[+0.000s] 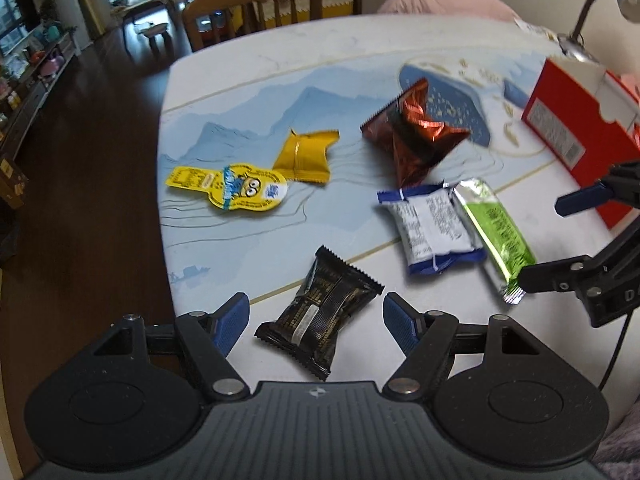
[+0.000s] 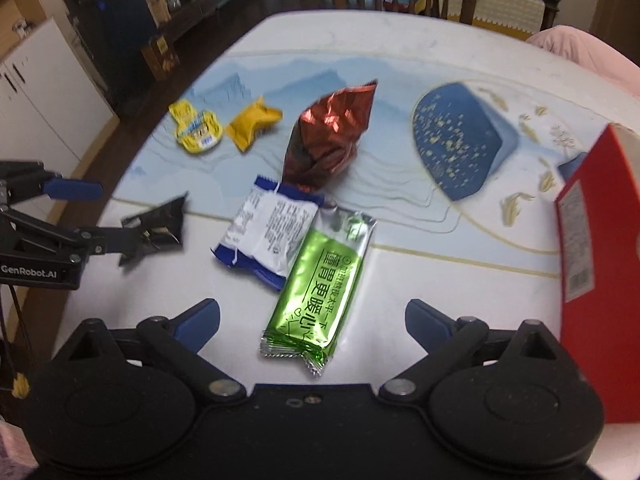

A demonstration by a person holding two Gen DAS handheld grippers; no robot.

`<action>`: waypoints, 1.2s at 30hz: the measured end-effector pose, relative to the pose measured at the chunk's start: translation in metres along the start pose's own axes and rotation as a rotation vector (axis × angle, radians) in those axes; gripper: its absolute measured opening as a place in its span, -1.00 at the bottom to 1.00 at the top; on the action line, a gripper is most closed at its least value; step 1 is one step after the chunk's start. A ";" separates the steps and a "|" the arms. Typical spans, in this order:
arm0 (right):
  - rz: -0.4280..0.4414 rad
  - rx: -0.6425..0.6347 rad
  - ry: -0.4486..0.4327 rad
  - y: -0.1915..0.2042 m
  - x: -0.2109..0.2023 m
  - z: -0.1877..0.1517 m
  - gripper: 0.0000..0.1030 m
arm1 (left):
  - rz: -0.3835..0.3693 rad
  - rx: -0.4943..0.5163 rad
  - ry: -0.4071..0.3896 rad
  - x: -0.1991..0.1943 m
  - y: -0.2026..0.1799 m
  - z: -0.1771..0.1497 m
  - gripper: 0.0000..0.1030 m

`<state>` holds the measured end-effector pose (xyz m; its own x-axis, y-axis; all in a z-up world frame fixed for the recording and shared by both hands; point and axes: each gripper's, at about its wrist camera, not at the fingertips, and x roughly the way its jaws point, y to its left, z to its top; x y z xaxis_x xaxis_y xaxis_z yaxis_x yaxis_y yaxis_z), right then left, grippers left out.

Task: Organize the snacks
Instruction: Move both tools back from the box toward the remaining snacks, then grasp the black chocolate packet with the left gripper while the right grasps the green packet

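Snacks [image 1: 320, 320] scattered — landscape-printed table [image 1: 280, 92], wooden chair [image 1: 256, 4]

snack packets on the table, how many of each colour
black packet: 1
green packet: 1
blue and white packet: 1
red foil packet: 1
gold packet: 1
yellow cartoon packet: 1
total: 6

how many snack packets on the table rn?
6: Minion pack and gold packet far left, red foil bag centre, blue-white packet touching green packet, black packet nearest. The red box may hide more.
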<state>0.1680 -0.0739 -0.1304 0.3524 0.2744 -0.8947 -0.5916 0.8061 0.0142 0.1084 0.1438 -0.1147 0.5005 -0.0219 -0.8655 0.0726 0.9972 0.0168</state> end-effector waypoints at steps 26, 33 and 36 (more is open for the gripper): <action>-0.084 -0.073 0.011 0.003 0.036 0.002 0.35 | -0.028 0.082 0.104 0.047 -0.002 0.003 0.26; -0.065 -0.109 -0.016 -0.002 0.030 -0.002 -0.04 | -0.037 0.022 0.108 0.044 -0.007 0.002 -0.05; -0.067 -0.098 -0.026 -0.006 0.028 -0.003 -0.17 | -0.023 -0.016 0.110 0.042 -0.010 0.001 -0.22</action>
<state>0.1795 -0.0725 -0.1573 0.4118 0.2361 -0.8802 -0.6333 0.7687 -0.0901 0.1298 0.1332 -0.1502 0.4008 -0.0377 -0.9154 0.0689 0.9976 -0.0109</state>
